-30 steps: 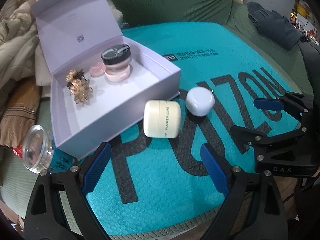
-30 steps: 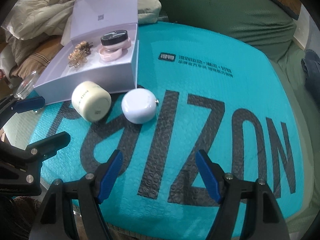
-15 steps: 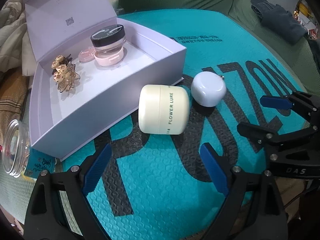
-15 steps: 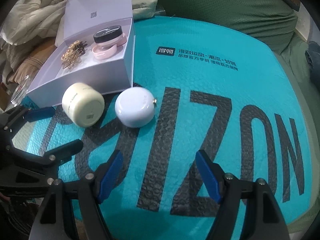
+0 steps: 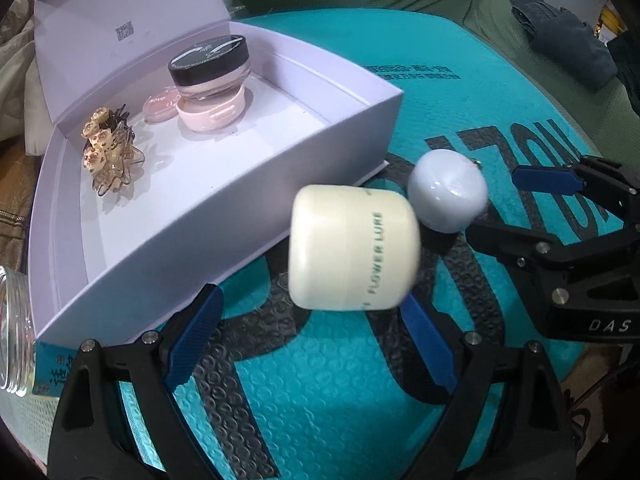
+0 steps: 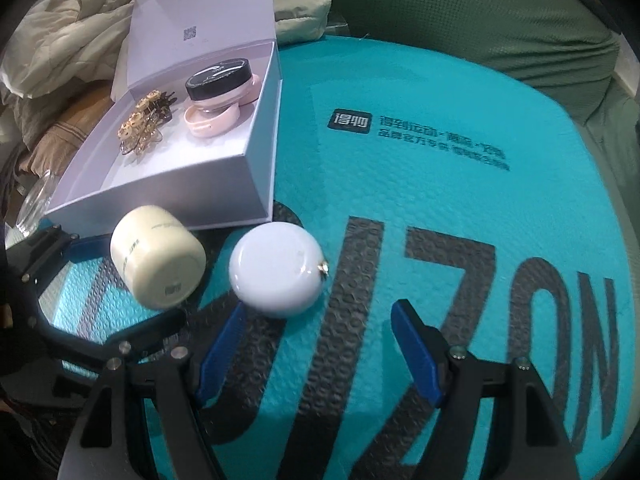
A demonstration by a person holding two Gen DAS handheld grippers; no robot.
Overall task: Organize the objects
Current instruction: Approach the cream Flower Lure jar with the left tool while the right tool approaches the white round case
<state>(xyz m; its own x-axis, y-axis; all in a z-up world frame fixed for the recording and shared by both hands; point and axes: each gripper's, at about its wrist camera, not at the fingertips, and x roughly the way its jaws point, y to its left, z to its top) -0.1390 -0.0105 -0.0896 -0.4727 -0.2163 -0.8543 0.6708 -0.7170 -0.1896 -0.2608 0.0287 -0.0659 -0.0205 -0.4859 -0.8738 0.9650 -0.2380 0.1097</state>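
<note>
A cream jar (image 5: 352, 248) lies on its side on the teal mat (image 5: 320, 392), just in front of the open lilac box (image 5: 248, 208). My left gripper (image 5: 312, 332) is open with the jar between its fingers, not touching. A pale round case (image 5: 448, 196) lies beside the jar. In the right wrist view the jar (image 6: 158, 256) and case (image 6: 276, 268) lie ahead-left of my open, empty right gripper (image 6: 316, 348). The box (image 6: 224, 184) holds a black-lidded pink jar (image 5: 208, 64), a small pink disc (image 5: 160, 104) and a gold hair clip (image 5: 112, 152).
A clear glass jar (image 5: 12, 328) lies at the mat's left edge. Crumpled bedding (image 6: 68, 40) lies behind the box, a green cushion (image 6: 460, 12) at the back and a dark cloth (image 5: 560, 32) at far right.
My left gripper has moved forward, so the cream jar now sits between its fingers. My right gripper has moved forward-left, closer to the pale round case.
</note>
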